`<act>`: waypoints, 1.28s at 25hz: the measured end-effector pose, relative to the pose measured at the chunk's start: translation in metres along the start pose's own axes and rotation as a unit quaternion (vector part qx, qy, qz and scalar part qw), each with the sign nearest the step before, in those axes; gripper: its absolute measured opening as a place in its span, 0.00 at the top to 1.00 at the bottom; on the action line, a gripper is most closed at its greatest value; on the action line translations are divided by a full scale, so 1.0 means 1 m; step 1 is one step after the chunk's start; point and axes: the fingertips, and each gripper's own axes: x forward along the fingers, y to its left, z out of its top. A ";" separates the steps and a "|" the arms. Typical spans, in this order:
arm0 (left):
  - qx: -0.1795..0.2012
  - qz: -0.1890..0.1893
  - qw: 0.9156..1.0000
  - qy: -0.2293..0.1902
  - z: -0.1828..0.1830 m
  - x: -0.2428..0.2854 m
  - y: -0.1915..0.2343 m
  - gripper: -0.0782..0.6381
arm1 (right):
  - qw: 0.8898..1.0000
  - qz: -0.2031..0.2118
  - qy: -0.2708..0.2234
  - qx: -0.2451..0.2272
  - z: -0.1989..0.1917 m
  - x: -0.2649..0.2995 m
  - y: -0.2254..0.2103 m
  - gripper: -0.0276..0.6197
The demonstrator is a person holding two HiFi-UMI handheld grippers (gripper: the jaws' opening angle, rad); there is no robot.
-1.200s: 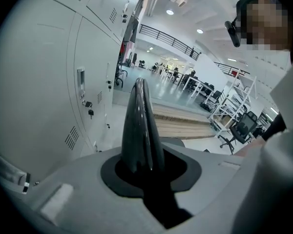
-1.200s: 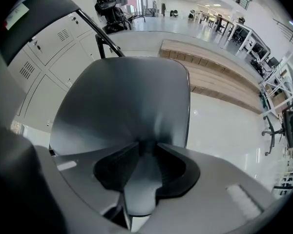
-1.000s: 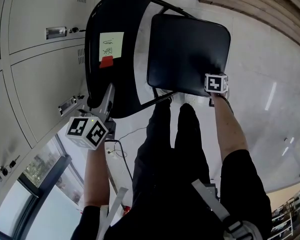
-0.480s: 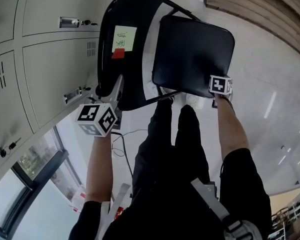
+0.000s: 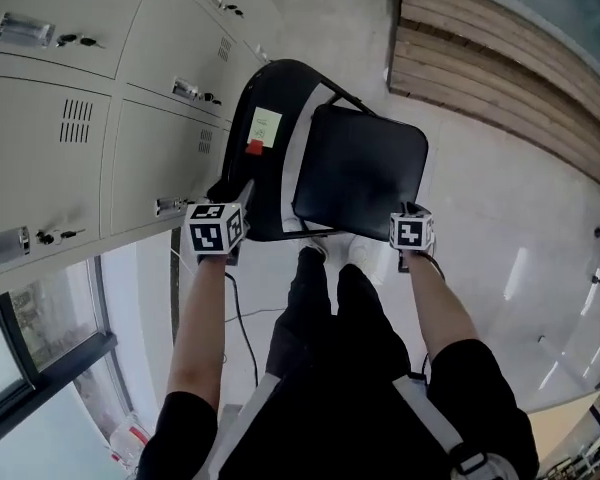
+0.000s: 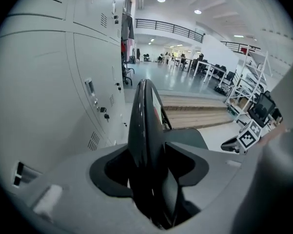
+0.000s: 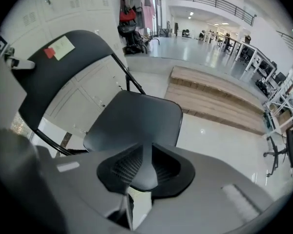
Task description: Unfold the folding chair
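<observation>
The black folding chair stands by the lockers, its seat [image 5: 360,183] folded down about level. Its backrest [image 5: 270,158] carries a yellow note [image 5: 265,125] and a red tag [image 5: 254,148]. My left gripper [image 5: 238,196] is at the backrest's near edge. In the left gripper view that edge [image 6: 144,126] runs between the jaws, which are opening, with dark gaps on both sides. My right gripper [image 5: 410,210] hovers over the seat's near right corner. Its jaws are closing with nothing between them, and the seat [image 7: 134,123] shows below through the narrow gap.
Grey lockers [image 5: 100,138] with handles stand left of the chair. A low wooden platform [image 5: 500,78] lies beyond it on the glossy floor. A window [image 5: 40,368] is at lower left, and a cable [image 5: 235,308] trails beside the person's legs [image 5: 330,318].
The head view has pulled back, so the chair looks smaller. My right gripper has come up off the seat's corner. The left gripper stays at the backrest's edge.
</observation>
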 end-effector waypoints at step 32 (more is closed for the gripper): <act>0.000 -0.153 0.946 -0.287 0.070 -0.214 -0.111 0.87 | 0.942 0.114 -0.310 0.067 0.076 -0.321 0.137 0.95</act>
